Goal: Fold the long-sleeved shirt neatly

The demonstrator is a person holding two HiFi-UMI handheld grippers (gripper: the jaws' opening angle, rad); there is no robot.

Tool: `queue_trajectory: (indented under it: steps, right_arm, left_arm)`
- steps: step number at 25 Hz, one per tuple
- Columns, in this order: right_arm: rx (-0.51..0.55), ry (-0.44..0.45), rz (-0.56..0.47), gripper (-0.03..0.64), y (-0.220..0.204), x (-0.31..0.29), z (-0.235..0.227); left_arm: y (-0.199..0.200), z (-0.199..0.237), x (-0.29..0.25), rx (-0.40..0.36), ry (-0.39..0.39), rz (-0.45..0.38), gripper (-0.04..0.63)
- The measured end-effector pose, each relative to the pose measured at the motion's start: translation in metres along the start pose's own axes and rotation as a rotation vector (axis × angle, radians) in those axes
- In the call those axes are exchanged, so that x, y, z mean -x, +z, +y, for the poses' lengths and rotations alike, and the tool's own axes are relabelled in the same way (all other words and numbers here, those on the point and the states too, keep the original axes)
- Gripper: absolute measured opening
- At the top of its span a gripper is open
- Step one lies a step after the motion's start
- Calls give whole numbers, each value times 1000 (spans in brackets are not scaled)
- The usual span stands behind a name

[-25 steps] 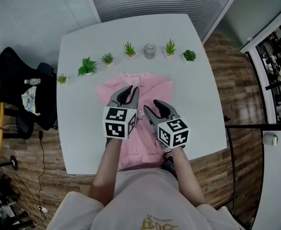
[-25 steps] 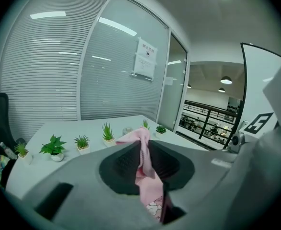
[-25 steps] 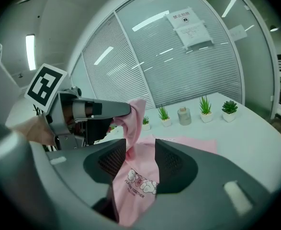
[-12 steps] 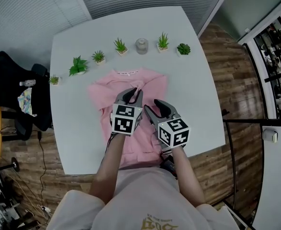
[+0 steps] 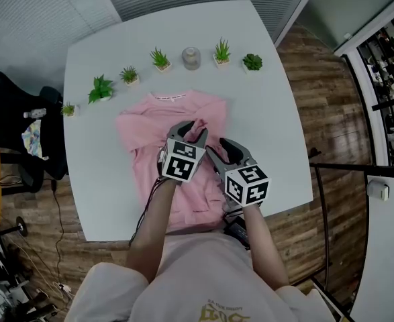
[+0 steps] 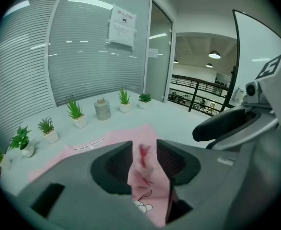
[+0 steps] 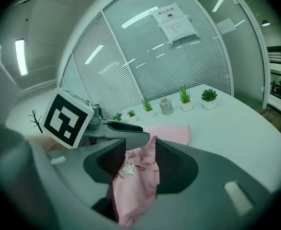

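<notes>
Pink long-sleeved shirt [image 5: 150, 123] spread on white counter [image 5: 270, 113], folds bunched up between both pairs of fingers. Right gripper [image 5: 220, 149]: fingers wide apart, cloth loose between. Left gripper [image 5: 191, 130]: fingers opening around cloth. Small potted plants [image 5: 160, 59] in a row beyond fingertips.

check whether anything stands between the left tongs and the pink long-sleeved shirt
Nothing visible does. A fold of the pink long-sleeved shirt already stands between the opening jaws of the left tongs.
</notes>
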State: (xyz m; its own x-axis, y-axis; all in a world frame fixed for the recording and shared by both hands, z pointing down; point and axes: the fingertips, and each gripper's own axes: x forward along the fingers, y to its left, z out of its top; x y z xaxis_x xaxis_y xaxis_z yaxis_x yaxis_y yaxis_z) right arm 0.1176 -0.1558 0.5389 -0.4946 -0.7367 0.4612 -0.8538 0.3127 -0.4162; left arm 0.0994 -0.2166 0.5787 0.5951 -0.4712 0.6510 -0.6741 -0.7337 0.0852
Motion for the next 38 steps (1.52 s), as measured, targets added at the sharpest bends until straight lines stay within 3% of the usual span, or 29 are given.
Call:
queue_trajectory:
  steps: [7,17,23,30,38]
  right_arm:
    - [10,36,4,193,1,4,-2]
    - [45,72,8,193,-4,12,8]
    - [51,32,-11,195,-10,29,15]
    - [92,-30,-1,197,-31,53,27]
    - [70,-86,3,199,-71,89,44]
  left_arm:
    - [5,-4,1,6,20,-5,209]
    - [0,18,49,37,123,-27,219]
    - [-17,30,89,35,162,-38,222]
    - [-40,25,132,38,156,-57,224]
    - [-80,10,181,60,154,-65,224]
